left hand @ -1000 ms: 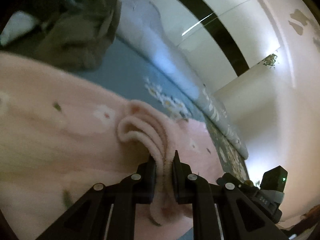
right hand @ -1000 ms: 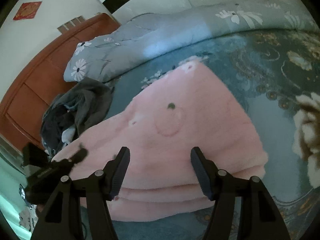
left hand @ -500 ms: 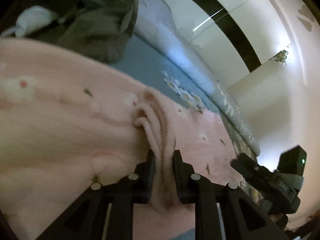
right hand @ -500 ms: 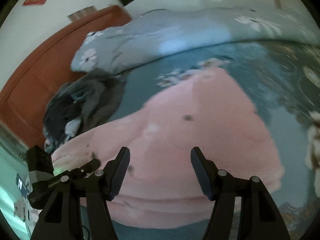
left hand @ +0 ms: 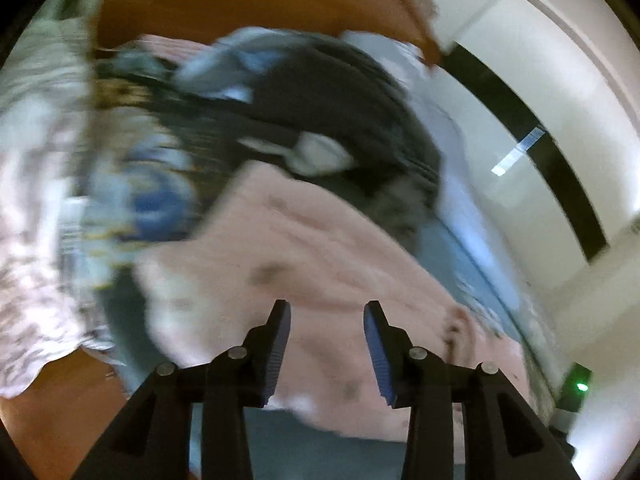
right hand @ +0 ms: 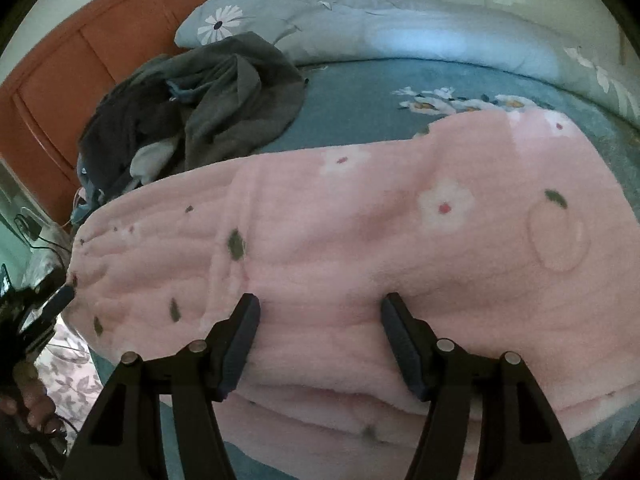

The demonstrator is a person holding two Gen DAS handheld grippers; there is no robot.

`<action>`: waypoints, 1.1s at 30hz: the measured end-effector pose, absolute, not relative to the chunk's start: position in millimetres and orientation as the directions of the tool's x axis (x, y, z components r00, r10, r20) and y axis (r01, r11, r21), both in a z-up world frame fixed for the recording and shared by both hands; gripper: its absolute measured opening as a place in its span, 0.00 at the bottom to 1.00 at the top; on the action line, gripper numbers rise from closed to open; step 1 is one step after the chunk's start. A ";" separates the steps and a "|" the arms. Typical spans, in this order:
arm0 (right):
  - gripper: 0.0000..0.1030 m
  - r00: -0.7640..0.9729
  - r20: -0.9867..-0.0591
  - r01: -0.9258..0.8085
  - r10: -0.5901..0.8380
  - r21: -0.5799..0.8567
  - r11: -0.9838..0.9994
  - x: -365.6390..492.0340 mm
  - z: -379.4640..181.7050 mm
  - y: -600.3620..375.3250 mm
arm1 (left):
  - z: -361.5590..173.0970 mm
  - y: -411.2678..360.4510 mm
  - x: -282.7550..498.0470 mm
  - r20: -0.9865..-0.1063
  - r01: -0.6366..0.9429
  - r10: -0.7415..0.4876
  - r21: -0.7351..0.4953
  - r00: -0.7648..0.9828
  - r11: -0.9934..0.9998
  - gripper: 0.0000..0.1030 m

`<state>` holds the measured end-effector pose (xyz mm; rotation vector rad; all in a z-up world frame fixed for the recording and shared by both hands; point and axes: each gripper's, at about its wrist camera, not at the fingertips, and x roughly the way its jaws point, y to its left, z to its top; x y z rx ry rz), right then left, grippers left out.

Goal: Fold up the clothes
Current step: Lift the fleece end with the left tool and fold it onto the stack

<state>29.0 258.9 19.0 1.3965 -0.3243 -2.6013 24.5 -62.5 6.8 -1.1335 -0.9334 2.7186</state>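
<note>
The pink garment [right hand: 360,248] lies folded in layers on the bed [right hand: 360,108], filling the middle and lower frame of the right view. The right gripper [right hand: 320,316] stands with fingers spread wide, holding nothing — the garment's top layer sits just beyond and between them. The left gripper [left hand: 326,316] is likewise parted and empty, the garment [left hand: 320,264] past its tips — blurred. A grey heap [right hand: 200,96] lies upper left.

Pink fleece garment [right hand: 360,248], flower print, folded in layers, flat on bed.
</note>
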 end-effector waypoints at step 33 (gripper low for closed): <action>0.63 -0.578 -0.786 -0.024 -0.221 0.288 -0.957 58.2 54.2 284.5 | -0.1 -79.3 -18.8 -0.399 0.083 0.409 -0.792 -0.821 -0.605 0.15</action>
